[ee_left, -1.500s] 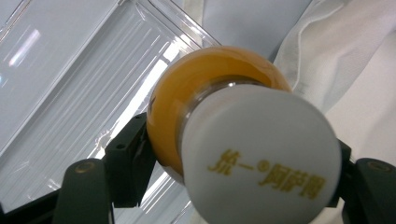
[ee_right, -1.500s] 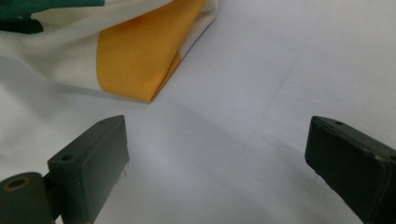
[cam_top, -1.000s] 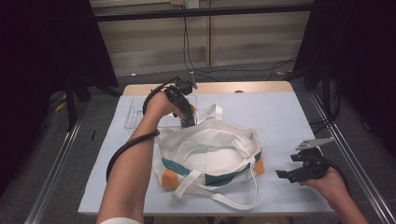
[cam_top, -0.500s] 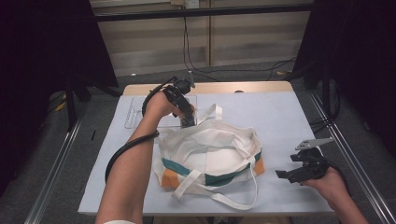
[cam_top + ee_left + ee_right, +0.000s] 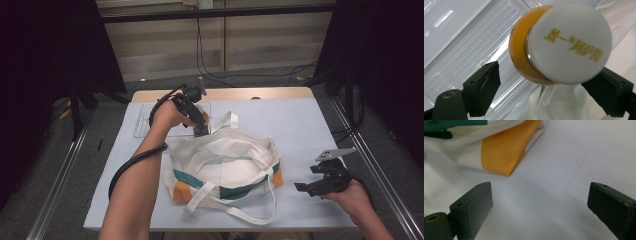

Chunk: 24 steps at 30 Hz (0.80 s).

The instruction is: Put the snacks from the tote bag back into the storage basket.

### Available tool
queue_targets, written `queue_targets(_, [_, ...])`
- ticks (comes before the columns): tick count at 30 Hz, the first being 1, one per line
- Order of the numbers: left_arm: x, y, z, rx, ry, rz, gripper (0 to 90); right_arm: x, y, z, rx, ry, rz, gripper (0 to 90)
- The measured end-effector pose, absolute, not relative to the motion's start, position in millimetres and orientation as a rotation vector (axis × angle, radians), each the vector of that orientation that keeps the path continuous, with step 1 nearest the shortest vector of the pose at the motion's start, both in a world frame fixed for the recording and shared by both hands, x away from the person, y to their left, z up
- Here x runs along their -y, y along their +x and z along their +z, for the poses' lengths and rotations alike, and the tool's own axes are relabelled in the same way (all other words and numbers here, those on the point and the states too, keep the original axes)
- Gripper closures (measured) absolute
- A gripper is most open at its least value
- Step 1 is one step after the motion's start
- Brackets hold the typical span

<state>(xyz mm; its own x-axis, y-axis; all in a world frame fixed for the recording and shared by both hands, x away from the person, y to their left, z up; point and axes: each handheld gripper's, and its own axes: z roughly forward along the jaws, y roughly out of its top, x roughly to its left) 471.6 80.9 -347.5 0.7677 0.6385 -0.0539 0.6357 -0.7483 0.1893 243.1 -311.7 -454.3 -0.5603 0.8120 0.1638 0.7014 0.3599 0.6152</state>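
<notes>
A bottle with a white cap (image 5: 571, 42) and an orange body stands between my left gripper's (image 5: 549, 85) jaws. The jaws have just been opening, and the left pad (image 5: 486, 80) is clear of the bottle. In the high view this gripper (image 5: 200, 127) points down at the far edge of a white tote bag (image 5: 225, 165) with green and orange panels. My right gripper (image 5: 307, 187) hovers open over the table to the right of the bag, nothing between its jaws (image 5: 541, 202). The bag's orange corner (image 5: 504, 152) lies ahead of it.
A clear ribbed plastic tray (image 5: 145, 120) lies at the far left of the table, under and beside the bottle (image 5: 461, 37). The bag's long white straps (image 5: 240, 212) trail toward the near edge. The pale table top (image 5: 300, 125) is bare at the right.
In the high view the left hand has hardly shifted at the bag's far edge. The right hand has kept still.
</notes>
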Motion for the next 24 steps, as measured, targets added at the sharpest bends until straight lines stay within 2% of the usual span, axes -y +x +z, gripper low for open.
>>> queue_targets(24, [-91.5,456.7,-341.1,-1.021,2.736,0.04,8.7,310.9,242.4,-451.1,-2.438,1.37,0.988,5.9])
